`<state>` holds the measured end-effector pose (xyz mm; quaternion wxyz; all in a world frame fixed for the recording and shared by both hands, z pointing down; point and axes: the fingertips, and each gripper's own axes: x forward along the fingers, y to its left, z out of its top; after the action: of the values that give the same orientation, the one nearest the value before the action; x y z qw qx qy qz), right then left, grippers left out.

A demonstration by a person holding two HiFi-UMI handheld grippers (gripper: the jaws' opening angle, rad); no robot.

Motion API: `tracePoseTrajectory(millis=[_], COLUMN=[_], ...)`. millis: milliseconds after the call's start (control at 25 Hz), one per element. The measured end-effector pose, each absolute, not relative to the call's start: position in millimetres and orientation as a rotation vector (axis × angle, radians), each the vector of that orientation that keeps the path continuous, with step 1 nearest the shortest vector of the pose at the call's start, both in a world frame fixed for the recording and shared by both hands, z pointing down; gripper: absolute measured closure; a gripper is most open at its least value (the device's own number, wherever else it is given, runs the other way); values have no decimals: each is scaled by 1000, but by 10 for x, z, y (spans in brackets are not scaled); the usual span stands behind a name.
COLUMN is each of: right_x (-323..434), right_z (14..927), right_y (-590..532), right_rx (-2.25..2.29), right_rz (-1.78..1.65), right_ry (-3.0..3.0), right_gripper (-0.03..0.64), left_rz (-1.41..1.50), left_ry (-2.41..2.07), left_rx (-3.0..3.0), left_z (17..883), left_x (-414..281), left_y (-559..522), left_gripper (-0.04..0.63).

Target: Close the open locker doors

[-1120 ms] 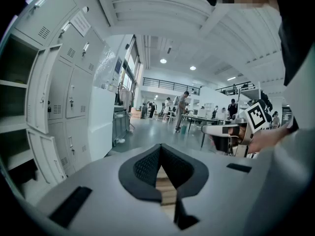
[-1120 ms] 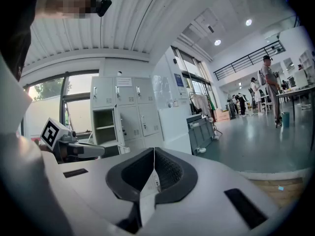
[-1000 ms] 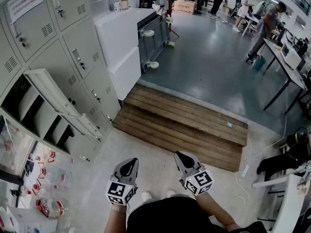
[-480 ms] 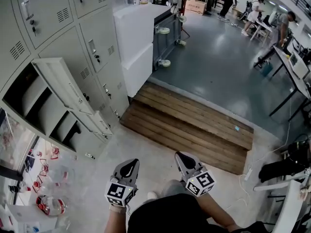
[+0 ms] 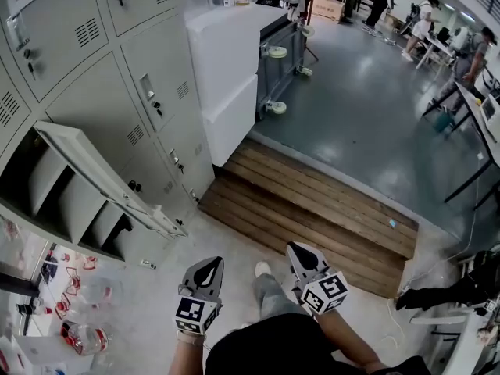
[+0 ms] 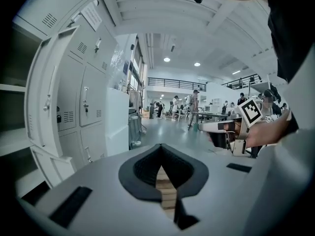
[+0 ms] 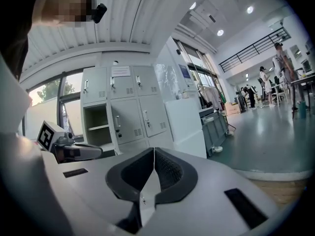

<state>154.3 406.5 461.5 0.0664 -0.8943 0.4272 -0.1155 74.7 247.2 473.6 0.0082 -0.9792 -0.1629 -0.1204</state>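
Starting left of the wooden steps (image 5: 312,201): cuts off the locker bank (image 5: 148,92) at the frame edge, hiding part of the open compartments; shows the open locker door (image 5: 98,180) nearly edge-on, hard to separate from a lower door (image 5: 152,216) beneath it. Compared with a second ago, brings the lockers closer and puts a striding leg (image 5: 269,294) on the near side of the steps. Holds the left gripper (image 5: 207,262) and right gripper (image 5: 301,250) there too, flanking that leg, both closed tight on nothing, well apart from the door up to their left.
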Motion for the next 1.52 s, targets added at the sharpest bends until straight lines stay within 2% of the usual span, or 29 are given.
tracePoseTrajectory(millis=[280,600,960,1520], right_x=[2747,3479,3545,2737], right_z=[4516,4399,4267,4092], right_y=[3748,3291,2510,1063], right_rx=[-2613,-2469,-2249,-1926], right_rz=[-339,-348,-320,-297], right_ry=[1441,1664,1907,2330], right_gripper=[584,584,584,583], left_rz=[-402,-432,-481,-480], left_ry=[-277,41,362,708], left_rx=[-3081,-3070,-3051,-3000], left_z=[4669,4524,4466,4462], left_x=[1819,2417,2291,1377], left_y=[2212,1872,1388,558], left_gripper=[577,577,577,577])
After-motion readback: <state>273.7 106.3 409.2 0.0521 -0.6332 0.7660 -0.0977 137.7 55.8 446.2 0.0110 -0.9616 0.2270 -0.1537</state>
